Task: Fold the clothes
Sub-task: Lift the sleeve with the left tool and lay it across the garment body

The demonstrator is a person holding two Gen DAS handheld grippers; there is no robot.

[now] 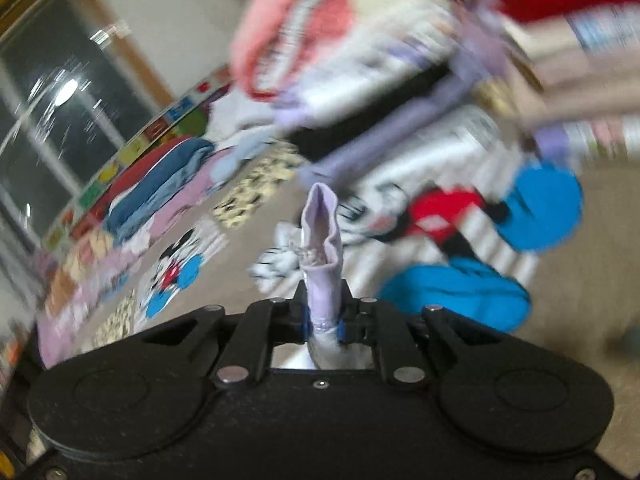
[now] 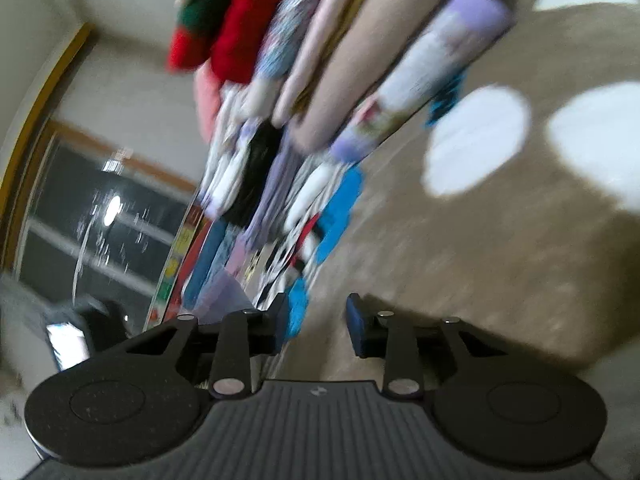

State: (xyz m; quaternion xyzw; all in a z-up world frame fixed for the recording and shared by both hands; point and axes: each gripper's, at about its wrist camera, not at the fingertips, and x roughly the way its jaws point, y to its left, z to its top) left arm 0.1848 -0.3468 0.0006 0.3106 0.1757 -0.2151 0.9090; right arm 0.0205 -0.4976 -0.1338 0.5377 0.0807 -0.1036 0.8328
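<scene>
My left gripper (image 1: 323,316) is shut on a fold of lilac cloth (image 1: 322,240) that stands up between its fingers. The lilac garment (image 1: 384,136) stretches away up and right, blurred, above a tan mat with cartoon mouse prints (image 1: 436,216). My right gripper (image 2: 318,322) is open and empty, its blue pads (image 2: 357,326) apart over the tan mat (image 2: 460,248). A blurred stack of folded clothes (image 2: 352,60) fills the upper middle of the right wrist view, with a lilac and white garment (image 2: 424,76) at its right side.
A row of clothes (image 1: 160,196) in blue, pink and white lies along the mat's left edge by a coloured border strip (image 1: 132,148). A dark window (image 2: 92,216) stands beyond. White round patches (image 2: 476,140) mark the mat on the right.
</scene>
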